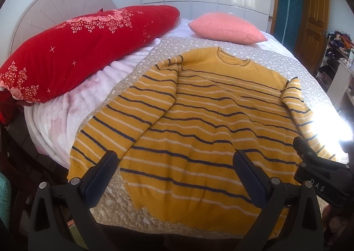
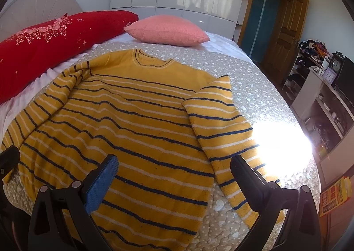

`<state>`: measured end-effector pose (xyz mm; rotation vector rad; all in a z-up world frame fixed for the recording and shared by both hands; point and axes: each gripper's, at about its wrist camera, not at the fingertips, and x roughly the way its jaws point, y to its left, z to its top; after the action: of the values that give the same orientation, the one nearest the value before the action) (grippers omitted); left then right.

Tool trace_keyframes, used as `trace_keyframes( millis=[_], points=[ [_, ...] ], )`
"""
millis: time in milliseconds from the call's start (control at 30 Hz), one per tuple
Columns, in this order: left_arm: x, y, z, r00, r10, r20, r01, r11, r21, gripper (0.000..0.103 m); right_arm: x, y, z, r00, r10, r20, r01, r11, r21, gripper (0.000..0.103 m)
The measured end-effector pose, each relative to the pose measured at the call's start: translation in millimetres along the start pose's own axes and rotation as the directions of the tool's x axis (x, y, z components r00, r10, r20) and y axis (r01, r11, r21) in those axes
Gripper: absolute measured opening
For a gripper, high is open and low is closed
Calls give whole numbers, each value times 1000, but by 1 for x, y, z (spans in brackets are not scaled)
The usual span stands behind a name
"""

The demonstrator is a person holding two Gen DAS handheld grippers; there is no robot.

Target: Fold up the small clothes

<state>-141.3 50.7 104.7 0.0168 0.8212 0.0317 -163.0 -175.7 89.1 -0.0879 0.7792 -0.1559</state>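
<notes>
A yellow sweater (image 1: 205, 118) with dark blue and white stripes lies flat on the grey spotted bed cover (image 1: 265, 56), neck away from me, both sleeves down along its sides. My left gripper (image 1: 177, 160) is open and empty above the hem, near the left sleeve (image 1: 124, 113). The right gripper's tip (image 1: 318, 162) shows at the right edge. In the right wrist view the sweater (image 2: 124, 118) fills the middle. My right gripper (image 2: 174, 162) is open and empty above the hem, beside the right sleeve (image 2: 223, 133).
A long red pillow (image 1: 77, 51) lies along the left, a pink cushion (image 1: 227, 27) at the bed's far end. A wardrobe and wooden door (image 2: 285, 36) stand behind. Cluttered shelves with a clock (image 2: 336, 66) are at the right. Sun glare hits the bed's right edge (image 2: 281, 144).
</notes>
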Motion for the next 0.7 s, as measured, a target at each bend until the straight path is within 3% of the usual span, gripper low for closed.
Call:
trace_keyframes(
  millis=[200, 700],
  points=[
    [0, 4, 0, 999, -46, -3, 46, 998, -38, 103, 3, -1, -2, 1000, 0, -12, 0, 1000, 2, 102],
    [2, 4, -1, 997, -74, -4, 74, 995, -61, 103, 11, 2, -6, 999, 2, -36, -3, 1000, -9, 102]
  ],
)
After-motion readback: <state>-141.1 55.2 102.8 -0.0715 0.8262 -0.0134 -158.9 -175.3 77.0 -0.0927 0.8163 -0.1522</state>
